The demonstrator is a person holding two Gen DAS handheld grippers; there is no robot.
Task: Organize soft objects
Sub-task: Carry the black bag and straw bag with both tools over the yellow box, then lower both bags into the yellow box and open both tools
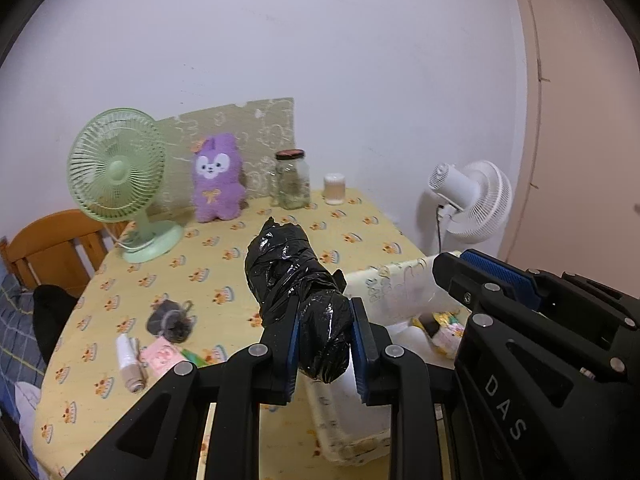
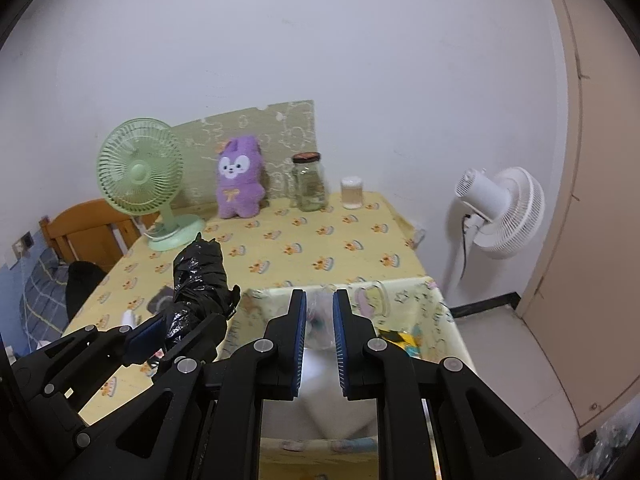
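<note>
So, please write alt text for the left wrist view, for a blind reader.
The left claw holds a black plastic-wrapped bundle above a yellow patterned table, beside an open storage box. At the back stand a green fan, a purple plush toy and a glass jar.

Right tool (image 2: 320,332), lower centre: blue pads parted, nothing between them, over the open patterned bin (image 2: 436,308). Left tool (image 2: 180,330), lower left: clamped on black plastic-wrapped bundle (image 2: 198,276), which tilts upward. On the yellow surface (image 2: 320,240), mid-frame: green fan (image 2: 140,176), purple plush (image 2: 239,178), glass jar (image 2: 308,182).
</note>
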